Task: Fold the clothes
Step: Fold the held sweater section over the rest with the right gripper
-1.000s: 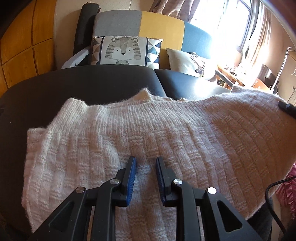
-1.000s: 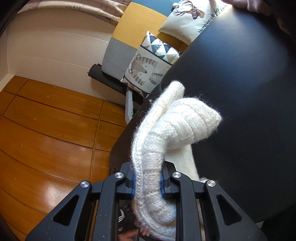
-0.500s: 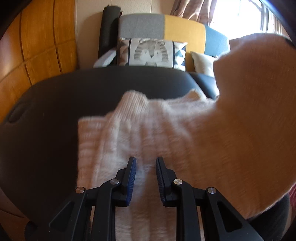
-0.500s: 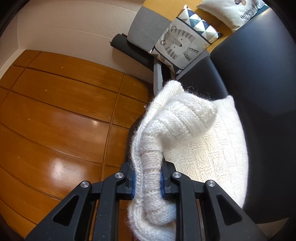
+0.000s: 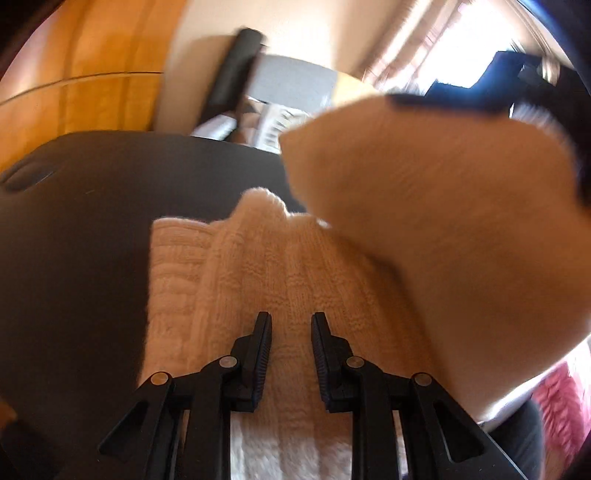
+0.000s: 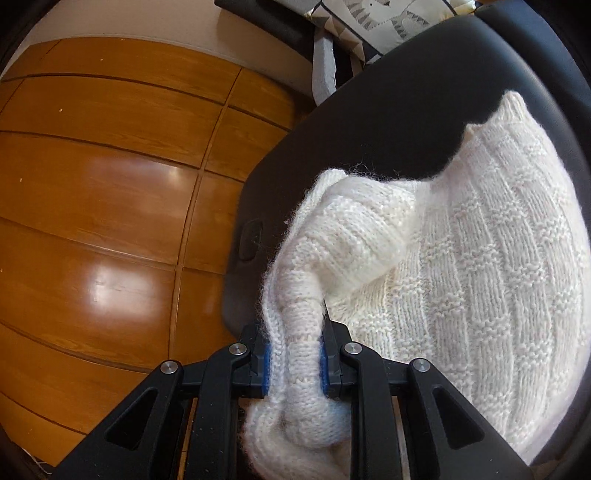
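Observation:
A cream knitted sweater [image 5: 258, 266] lies on a black padded surface [image 5: 92, 221]. My left gripper [image 5: 290, 325] sits low over its near part, jaws apart, with only the knit lying beneath the gap. My right gripper [image 6: 293, 354] is shut on a bunched edge of the sweater [image 6: 480, 258], which rises from its jaws and drapes back onto the flat body. In the left wrist view this lifted flap [image 5: 424, 229] hangs blurred across the right half, with the right gripper [image 5: 443, 103] dark at its top edge.
The black surface [image 6: 369, 110] has an oval recess [image 6: 251, 240] near its left edge, and wooden floor [image 6: 110, 184] lies beyond. A sofa with a tiger cushion [image 6: 388, 14] stands behind. Something pink [image 5: 561, 406] shows at the near right.
My right gripper has carried the sweater's edge leftwards over the body, so the flap now fills the right of the left wrist view. My left gripper has shifted sideways and rolled, jaws unchanged.

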`<act>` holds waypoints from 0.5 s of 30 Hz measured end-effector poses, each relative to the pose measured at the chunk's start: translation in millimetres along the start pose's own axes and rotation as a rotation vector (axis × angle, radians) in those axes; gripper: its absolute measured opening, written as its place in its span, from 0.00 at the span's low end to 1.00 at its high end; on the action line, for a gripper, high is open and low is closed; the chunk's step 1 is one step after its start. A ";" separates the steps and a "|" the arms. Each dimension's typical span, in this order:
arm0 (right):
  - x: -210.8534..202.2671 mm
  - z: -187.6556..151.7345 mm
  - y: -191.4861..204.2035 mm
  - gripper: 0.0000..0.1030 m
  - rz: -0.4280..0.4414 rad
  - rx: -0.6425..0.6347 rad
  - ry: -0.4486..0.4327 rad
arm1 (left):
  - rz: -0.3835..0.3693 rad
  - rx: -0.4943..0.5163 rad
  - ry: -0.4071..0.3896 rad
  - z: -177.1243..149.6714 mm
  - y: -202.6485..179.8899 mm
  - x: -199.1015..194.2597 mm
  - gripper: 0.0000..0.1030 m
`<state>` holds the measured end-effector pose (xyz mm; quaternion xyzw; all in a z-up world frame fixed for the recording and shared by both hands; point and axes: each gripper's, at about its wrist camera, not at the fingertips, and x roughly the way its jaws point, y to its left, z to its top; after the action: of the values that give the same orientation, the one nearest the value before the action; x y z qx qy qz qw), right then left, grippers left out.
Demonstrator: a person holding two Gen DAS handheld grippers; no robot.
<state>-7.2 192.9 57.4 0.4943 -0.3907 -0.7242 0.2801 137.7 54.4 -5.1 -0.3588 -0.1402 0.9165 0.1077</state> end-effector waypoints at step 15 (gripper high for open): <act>65.7 -37.5 10.4 0.19 -0.164 -0.249 0.126 | 0.051 -0.132 -0.008 -5.8 28.1 -27.8 0.19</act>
<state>4.7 124.5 25.8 0.5307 -0.2380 -0.7550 0.3030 159.0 20.8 -1.1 -0.3651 -0.1914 0.9091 0.0601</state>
